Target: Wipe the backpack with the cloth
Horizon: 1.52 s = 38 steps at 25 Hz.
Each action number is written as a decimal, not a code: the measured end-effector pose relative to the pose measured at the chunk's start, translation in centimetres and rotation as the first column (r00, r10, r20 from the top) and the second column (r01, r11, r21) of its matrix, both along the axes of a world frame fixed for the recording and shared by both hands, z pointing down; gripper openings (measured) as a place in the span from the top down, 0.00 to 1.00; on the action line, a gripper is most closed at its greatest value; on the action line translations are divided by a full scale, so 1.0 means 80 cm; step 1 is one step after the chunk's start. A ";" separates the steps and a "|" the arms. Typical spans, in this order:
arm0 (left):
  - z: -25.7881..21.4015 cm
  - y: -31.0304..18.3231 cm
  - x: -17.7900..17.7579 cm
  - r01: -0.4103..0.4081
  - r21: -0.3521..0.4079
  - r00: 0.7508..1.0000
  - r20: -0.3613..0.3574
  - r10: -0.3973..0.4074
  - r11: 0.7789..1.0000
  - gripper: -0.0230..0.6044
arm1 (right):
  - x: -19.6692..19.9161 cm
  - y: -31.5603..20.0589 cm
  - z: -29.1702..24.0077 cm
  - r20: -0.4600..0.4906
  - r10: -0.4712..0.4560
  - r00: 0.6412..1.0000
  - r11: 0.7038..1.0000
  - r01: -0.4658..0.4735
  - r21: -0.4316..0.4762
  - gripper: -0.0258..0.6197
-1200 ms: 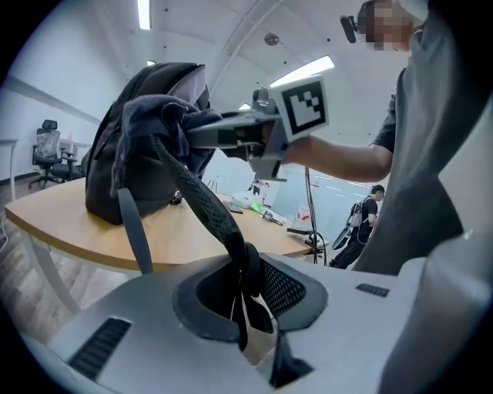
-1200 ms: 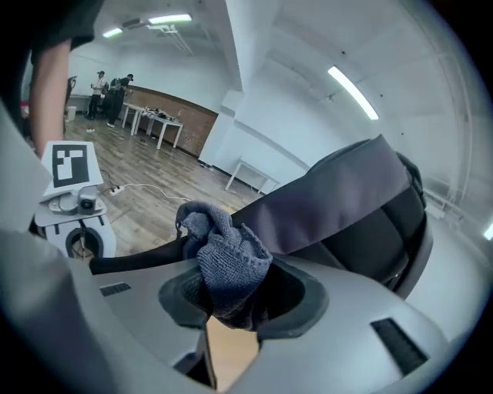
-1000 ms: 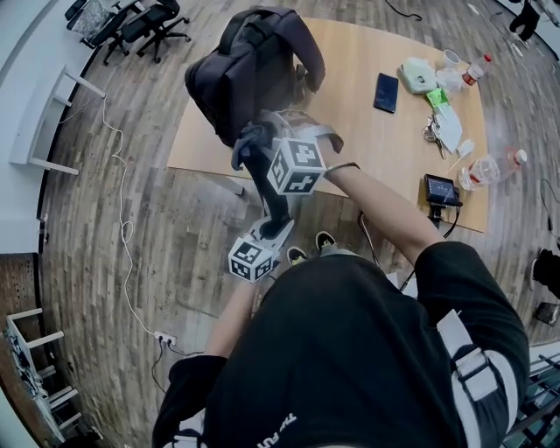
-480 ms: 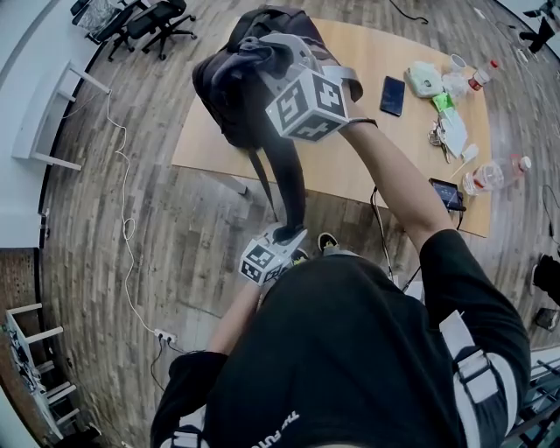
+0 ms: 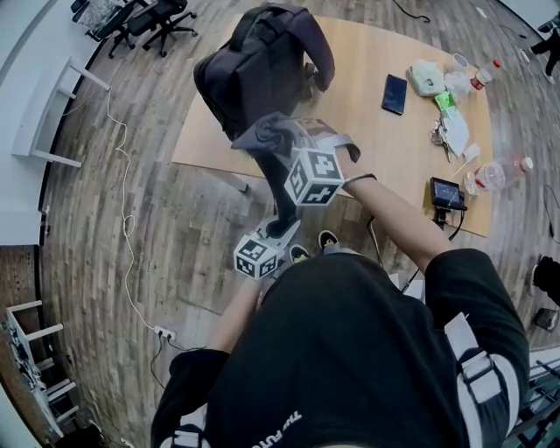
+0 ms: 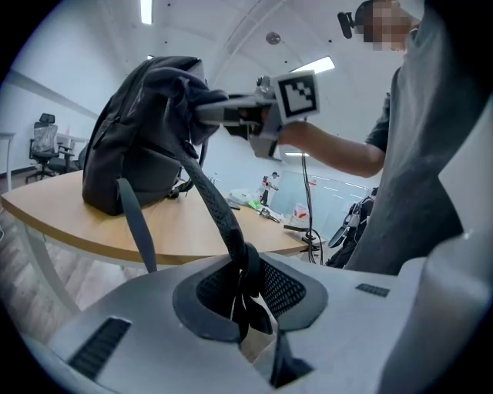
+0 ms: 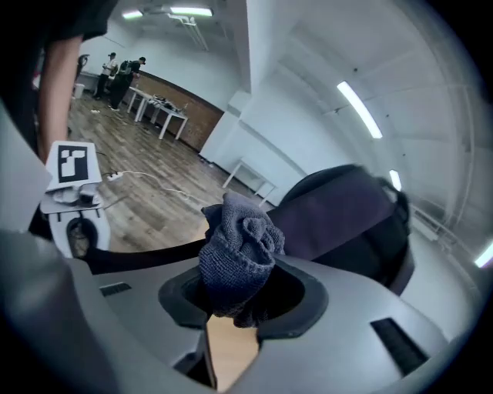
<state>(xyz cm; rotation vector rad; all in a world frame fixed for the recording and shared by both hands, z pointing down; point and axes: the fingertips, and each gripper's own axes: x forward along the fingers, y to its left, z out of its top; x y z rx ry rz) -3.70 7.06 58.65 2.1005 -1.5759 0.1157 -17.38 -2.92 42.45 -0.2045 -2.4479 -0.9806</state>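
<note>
- Office chairs [image 5: 149,22] top left, white cable [image 5: 122,219] trailing over the wood floor.
- Left gripper [image 6: 248,286]: we see the jaws nearly together, pinched on the end of a dark padded strap [image 6: 217,208]. It sits low, off the table's near edge, close to the person's body.
- The strap runs taut from those jaws up and over the table edge to the backpack [image 5: 254,66].
- Backpack: dark, charcoal to black with a faint purple cast, soft and slumped. It stands upright on the left end of the table [image 5: 385,149], near the corner.
- From the left gripper view we see a second strap hanging loose down past the table edge. The top of the bag is rounded and creased.
- Cloth [image 7: 239,250]: grey-blue knit, bunched into a wad that sticks out past the jaw tips.
- Right gripper [image 7: 235,300]: jaws closed on that cloth, firm hold. It hangs above the table's near edge, just on our side of the bag, pointing at the bag's near face.
- We can't tell if the cloth touches the bag. In the right gripper view the bag fills the background behind the wad.
- Further right on the table: a dark phone [image 5: 395,93], a white box [image 5: 418,77], keys and small clutter, a clear bottle [image 5: 492,172], all well apart from the bag.
</note>
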 end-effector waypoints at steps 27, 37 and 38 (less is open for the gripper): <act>-0.003 0.013 -0.138 0.154 0.010 0.979 0.135 -0.154 0.988 0.58 | 0.169 0.051 0.153 -0.244 0.270 0.931 0.797 -0.358 -0.486 0.76; -0.120 -0.197 -0.201 0.144 0.189 0.942 0.273 -0.193 0.971 0.54 | 0.175 -0.046 0.126 -0.102 0.498 0.861 0.658 -0.452 -0.603 0.76; -0.119 -0.209 -0.197 0.126 0.177 0.938 0.298 -0.175 0.976 0.54 | 0.170 -0.059 0.120 -0.076 0.516 0.853 0.648 -0.447 -0.617 0.76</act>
